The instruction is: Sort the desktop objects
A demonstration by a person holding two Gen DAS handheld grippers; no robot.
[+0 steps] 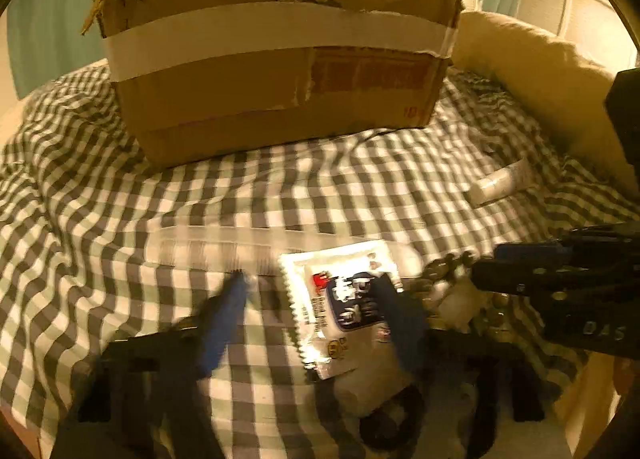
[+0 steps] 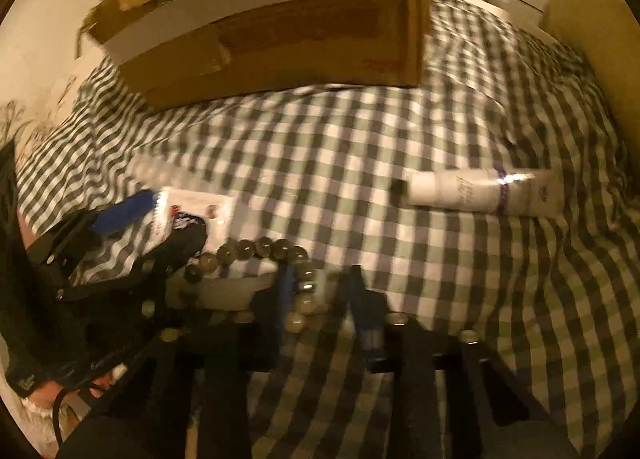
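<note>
Foil sachet [image 1: 340, 307] lies flat on checked cloth [image 1: 280, 187], long axis toward box [image 1: 276, 71]; my left gripper [image 1: 316, 299] straddles it, half-spread. Right gripper [image 2: 320, 283] pinches the bead bracelet [image 2: 260, 255].

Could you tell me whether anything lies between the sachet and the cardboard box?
Only a clear plastic strip lies flat beside the sachet; beyond it, bare checked cloth runs up to the cardboard box.

We cannot read the blurry words on the white packet [image 1: 340, 299]. The left tool [image 1: 312, 291] covers part of it. The cardboard box [image 2: 272, 31] is cut off at the top edge.
</note>
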